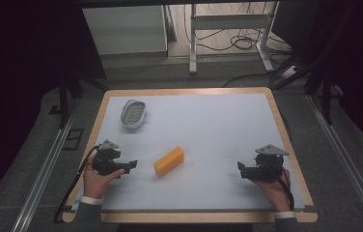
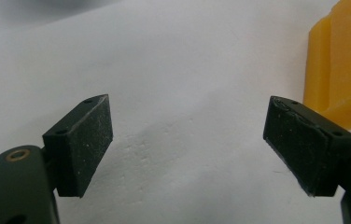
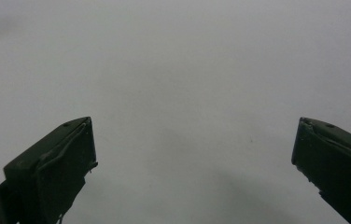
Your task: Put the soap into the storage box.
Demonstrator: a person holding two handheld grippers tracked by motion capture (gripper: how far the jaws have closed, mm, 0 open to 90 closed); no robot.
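A yellow-orange block lies on the white table mat, a little left of the middle. My left gripper rests low on the mat just left of the block, held by a hand, jaws pointing right toward it. Its jaws stand wide apart with nothing between them in the left gripper view, where the block sits past the right jaw. My right gripper rests at the mat's right side, pointing left, open over bare mat.
A small grey oval basket-like dish stands at the mat's back left. The mat lies on a wooden board with rounded corners. Beyond the table are a table frame's legs and cables on the floor.
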